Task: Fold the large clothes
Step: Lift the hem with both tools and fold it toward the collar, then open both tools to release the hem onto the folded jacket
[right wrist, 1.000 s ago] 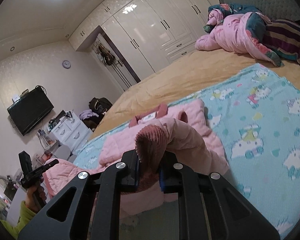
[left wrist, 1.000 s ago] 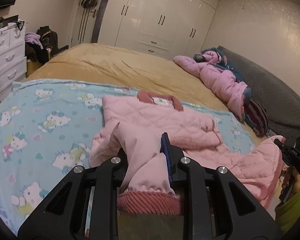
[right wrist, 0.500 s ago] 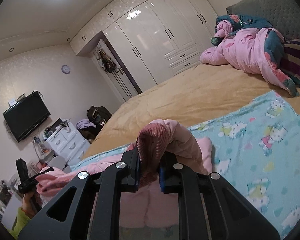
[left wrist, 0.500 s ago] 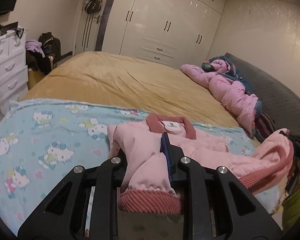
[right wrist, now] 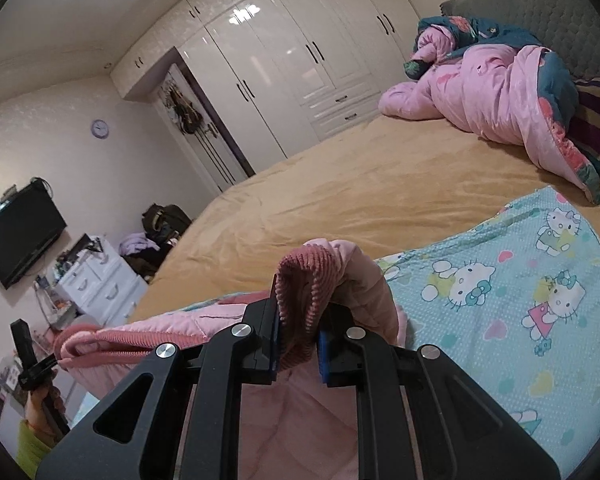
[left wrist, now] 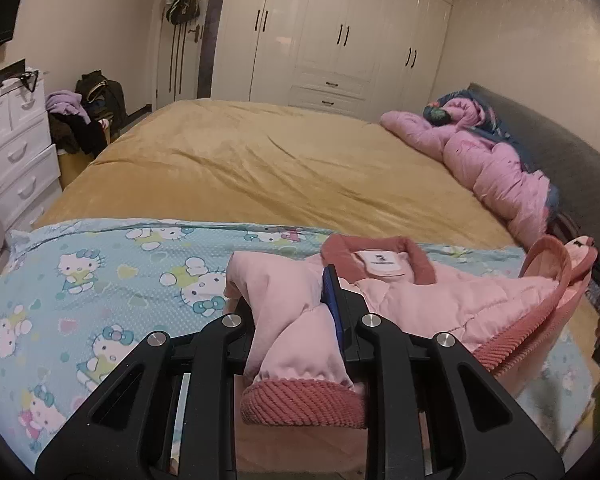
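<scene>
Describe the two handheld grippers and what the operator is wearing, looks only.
Both the left gripper and the right gripper are matte black angular frames with triangular cutouts and round silver screw heads. Their fingers carry blue pads. No cables or markings are visible. The person wears a yellow-green sleeve, seen at the left hand in the right wrist view.

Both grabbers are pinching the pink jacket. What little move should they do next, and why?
Probably carry the hem on toward the collar and lay it down. The left gripper and right gripper each pinch the jacket at its ribbed edge, lifted off the blanket, so the fold looks half done.
</scene>
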